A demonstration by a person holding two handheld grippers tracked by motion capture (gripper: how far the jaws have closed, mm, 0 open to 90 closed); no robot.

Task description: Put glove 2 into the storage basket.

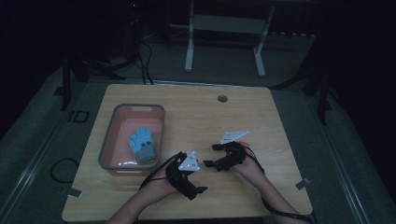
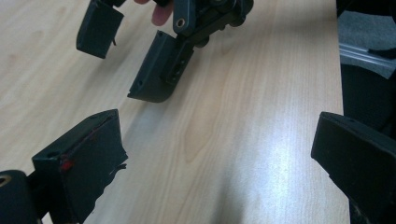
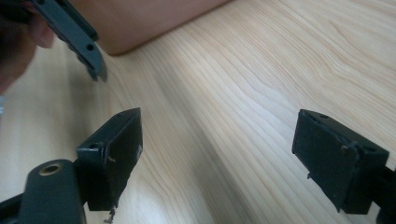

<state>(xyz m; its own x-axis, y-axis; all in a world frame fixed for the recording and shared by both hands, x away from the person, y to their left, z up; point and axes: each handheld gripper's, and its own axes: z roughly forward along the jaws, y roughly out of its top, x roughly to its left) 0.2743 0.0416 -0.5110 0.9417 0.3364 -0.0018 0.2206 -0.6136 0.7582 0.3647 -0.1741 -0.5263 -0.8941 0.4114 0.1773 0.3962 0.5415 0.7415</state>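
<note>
Left gripper (image 1: 201, 189) near the front edge of the wooden table (image 1: 196, 112), jaws spread wide, nothing between them. Right gripper (image 1: 210, 155) just beside it, also spread wide and holding nothing, low over bare wood. Blue glove (image 1: 142, 144) lying inside the pink tub (image 1: 133, 110) on the left part of the table, well apart from both grippers.

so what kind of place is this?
Likely a lab data-collection station, not a home: a bare wooden table on grey carpet in a dark room, a person's two handheld grippers, and one staged bin holding a blue glove.
</note>
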